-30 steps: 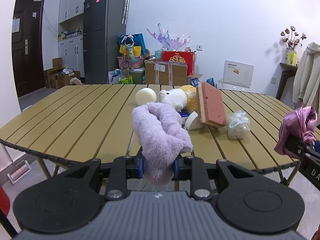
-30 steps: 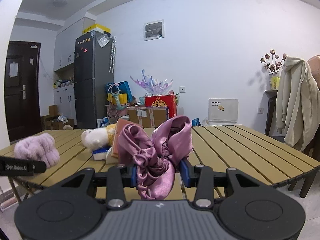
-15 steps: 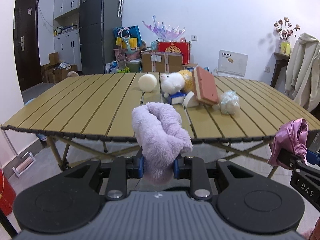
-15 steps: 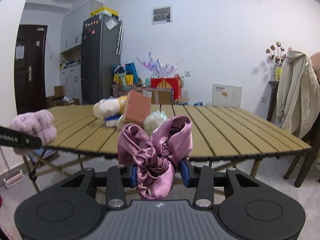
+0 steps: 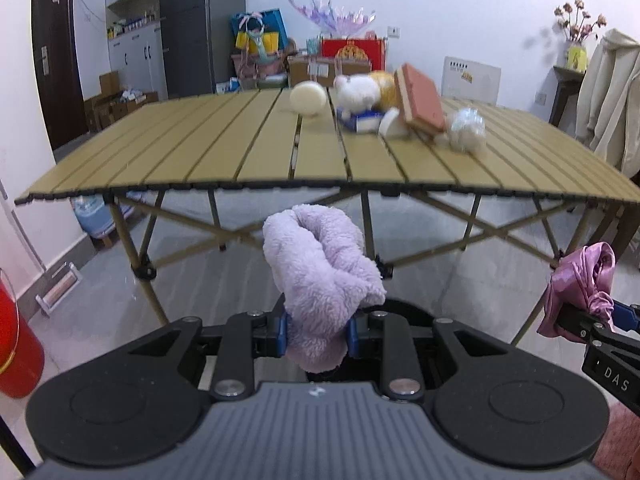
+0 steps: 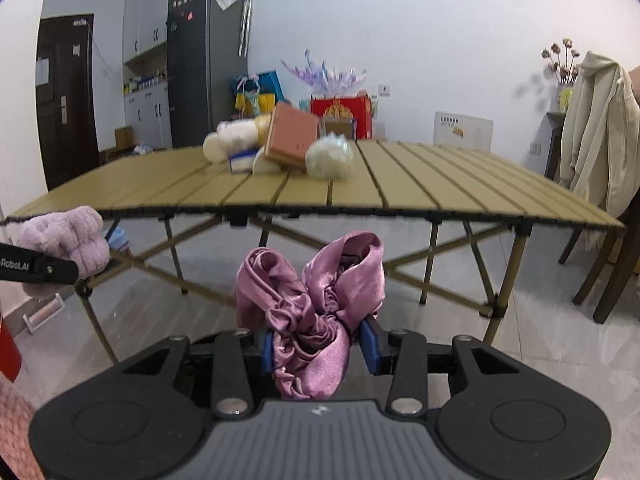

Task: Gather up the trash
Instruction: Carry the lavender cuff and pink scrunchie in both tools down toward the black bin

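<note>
While both grippers point(image 5: 316, 338) point(image 6: 318, 346) clamp scrunchies point(image 5: 320, 272) point(image 6: 312, 300), each looks light, soft, squashy; mid-bunch holds suit.

A fluffy lilac plush scrunchie point(image 5: 320, 276) sits between blue pads at lower centre; a glossy pink-mauve satin scrunchie point(image 6: 316, 312) likewise in the right view. The slatted folding table point(image 5: 240, 152) is tan with dark seams, bearing a salmon-pink sponge block point(image 5: 420, 98); lower left, a red bucket point(image 5: 16, 344)
</note>
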`<state>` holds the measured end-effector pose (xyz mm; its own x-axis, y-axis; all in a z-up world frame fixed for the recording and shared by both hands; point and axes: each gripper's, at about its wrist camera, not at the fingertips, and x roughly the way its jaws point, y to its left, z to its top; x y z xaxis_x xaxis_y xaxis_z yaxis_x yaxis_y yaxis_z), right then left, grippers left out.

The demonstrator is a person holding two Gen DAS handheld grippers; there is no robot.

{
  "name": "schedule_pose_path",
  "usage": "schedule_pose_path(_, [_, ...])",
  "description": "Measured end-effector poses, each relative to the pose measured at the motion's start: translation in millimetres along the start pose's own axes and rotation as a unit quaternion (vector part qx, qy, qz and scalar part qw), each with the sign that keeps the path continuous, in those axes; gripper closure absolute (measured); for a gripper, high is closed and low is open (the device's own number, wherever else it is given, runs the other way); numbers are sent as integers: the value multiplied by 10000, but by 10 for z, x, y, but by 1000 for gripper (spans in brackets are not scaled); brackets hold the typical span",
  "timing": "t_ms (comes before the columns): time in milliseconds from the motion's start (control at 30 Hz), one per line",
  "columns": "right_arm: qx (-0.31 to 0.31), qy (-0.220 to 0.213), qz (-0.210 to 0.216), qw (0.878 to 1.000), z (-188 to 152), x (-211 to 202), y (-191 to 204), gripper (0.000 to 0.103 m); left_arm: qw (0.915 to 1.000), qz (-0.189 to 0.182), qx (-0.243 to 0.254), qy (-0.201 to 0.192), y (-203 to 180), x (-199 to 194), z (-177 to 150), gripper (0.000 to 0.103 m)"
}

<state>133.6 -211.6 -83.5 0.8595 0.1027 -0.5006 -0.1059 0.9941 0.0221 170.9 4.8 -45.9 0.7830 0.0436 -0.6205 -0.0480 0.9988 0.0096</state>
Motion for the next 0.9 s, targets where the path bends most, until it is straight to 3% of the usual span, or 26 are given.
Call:
schedule_pose_path(400, [41,669,-100,9977,-240,198,-1,63,9973,177,-37,718,84,327,-381,77])
schedule_pose_path(900, [277,1354,-476,9893,-488,580,-189,63,9835,395,-140,1758,229,943,-730,77])
